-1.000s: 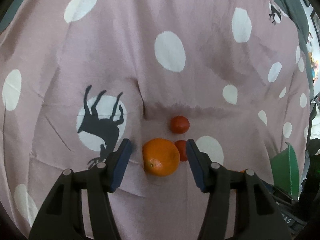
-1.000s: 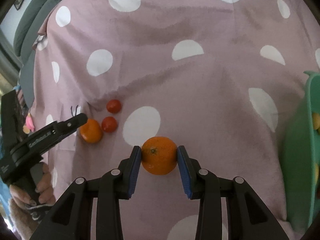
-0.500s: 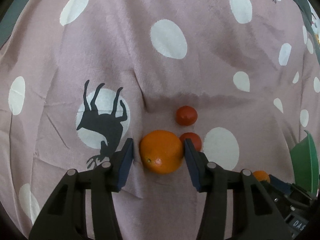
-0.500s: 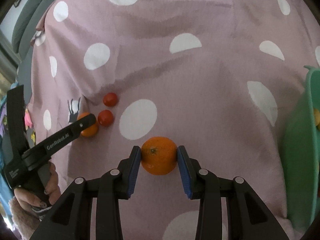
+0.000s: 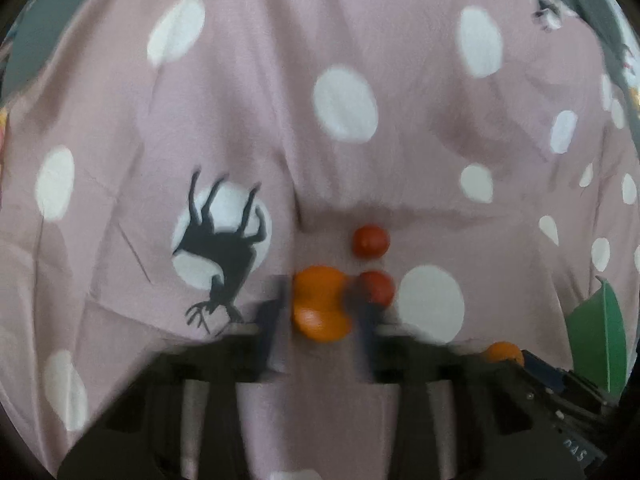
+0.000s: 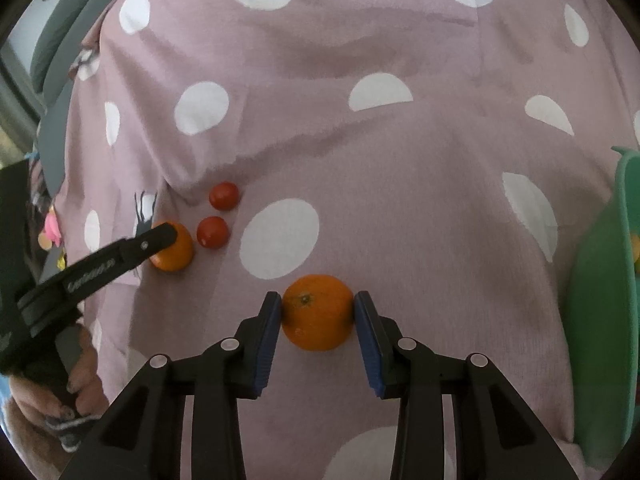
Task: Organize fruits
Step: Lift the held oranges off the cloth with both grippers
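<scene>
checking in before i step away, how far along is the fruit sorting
Done: something yellow lies in the green bin. In hand: the right gripper clamps one orange; the left gripper straddles a second orange, grip blurred. Left: two tomatoes on the spotted cloth.

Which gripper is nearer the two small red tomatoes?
Left. The left gripper brackets an orange right beside the tomatoes; the right gripper, holding another orange, sits farther off.
</scene>
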